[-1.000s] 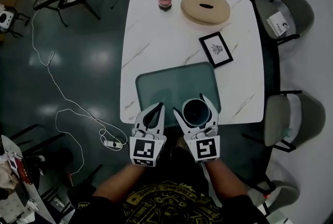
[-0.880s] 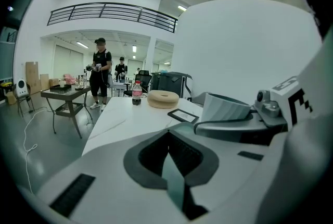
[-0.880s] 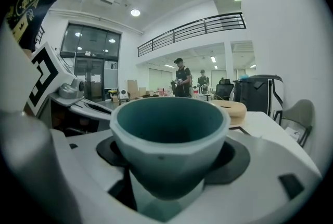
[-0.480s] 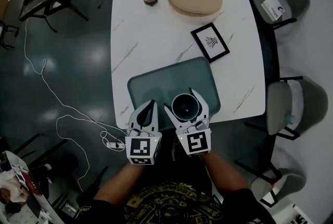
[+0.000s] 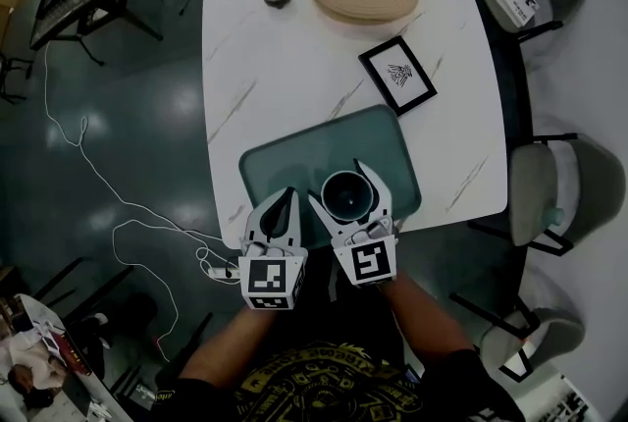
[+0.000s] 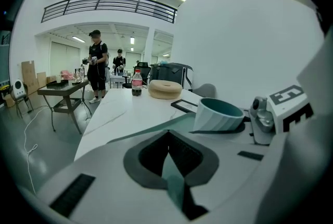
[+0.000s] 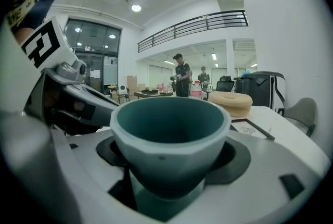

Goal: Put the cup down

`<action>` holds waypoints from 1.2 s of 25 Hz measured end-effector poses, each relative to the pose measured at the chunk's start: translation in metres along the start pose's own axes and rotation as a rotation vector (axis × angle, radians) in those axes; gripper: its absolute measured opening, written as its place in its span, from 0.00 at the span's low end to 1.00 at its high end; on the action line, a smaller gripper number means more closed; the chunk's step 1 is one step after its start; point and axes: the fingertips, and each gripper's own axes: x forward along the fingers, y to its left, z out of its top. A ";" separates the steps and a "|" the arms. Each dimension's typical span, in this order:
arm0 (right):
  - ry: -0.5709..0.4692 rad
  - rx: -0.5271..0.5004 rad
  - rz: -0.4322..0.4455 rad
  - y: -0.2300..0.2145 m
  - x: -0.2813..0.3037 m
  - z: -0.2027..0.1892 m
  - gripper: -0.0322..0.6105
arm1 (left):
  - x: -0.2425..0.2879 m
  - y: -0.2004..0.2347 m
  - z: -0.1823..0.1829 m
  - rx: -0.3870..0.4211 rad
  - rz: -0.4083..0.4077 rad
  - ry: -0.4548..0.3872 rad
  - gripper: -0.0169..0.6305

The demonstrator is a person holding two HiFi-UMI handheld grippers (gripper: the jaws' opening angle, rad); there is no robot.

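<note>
Cup (image 5: pixel 347 194) moved over tray (image 5: pixel 294 155); frame (image 5: pixel 397 77) beyond.

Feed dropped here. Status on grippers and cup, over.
Right gripper shut on cup, over the tray; touchdown unclear. Left gripper shut, empty, alongside. Nothing else on the tray.

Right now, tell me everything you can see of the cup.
The cup is teal, dark inside and paler outside, with a faceted wall that narrows toward the base. It looks like plastic or ceramic. No handle shows. It is empty and upright, clamped between the jaws of the right gripper, over the near part of the green-grey tray. Whether its base touches the tray can't be told.
</note>
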 end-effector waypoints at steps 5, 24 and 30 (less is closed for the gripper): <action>0.008 0.008 0.002 -0.003 0.004 -0.007 0.64 | 0.006 -0.001 0.001 -0.009 -0.007 0.005 0.04; 0.012 0.038 0.047 0.003 0.004 -0.018 0.72 | 0.005 -0.005 0.008 -0.027 0.000 -0.020 0.04; 0.028 0.080 0.031 0.001 -0.006 -0.026 0.74 | -0.006 -0.005 0.017 -0.030 0.013 -0.045 0.04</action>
